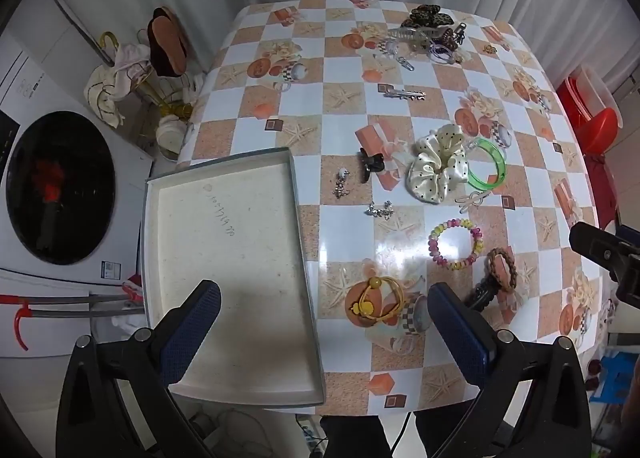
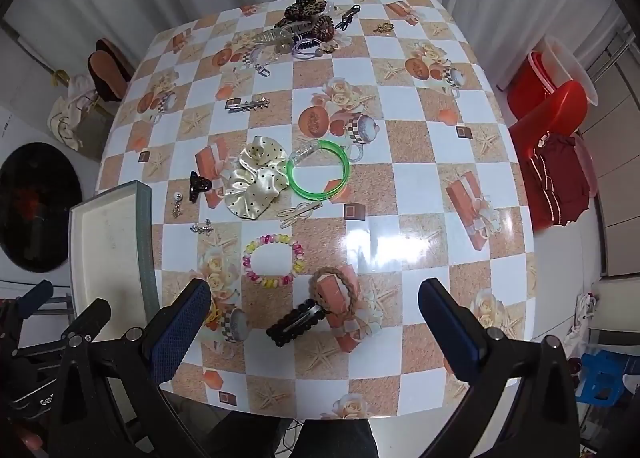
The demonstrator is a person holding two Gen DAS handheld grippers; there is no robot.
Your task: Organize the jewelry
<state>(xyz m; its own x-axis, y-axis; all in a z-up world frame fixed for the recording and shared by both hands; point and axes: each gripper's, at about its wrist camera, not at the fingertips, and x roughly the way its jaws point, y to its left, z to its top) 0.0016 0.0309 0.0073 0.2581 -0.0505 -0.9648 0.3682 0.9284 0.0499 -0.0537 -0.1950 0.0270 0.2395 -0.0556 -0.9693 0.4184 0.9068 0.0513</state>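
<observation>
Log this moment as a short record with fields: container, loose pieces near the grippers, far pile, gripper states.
container: shallow white rectangular tray, empty, at the left edge of the checkered table
near pieces: cream polka-dot satin scrunchie touching green translucent plastic bangle; pink-and-yellow spiral hair tie; brown braided hair loop against black beaded barrette
far pile: leopard-print claw clip with other clips, far edge
left gripper: jaws open, nothing held
right gripper: jaws open, nothing held
</observation>
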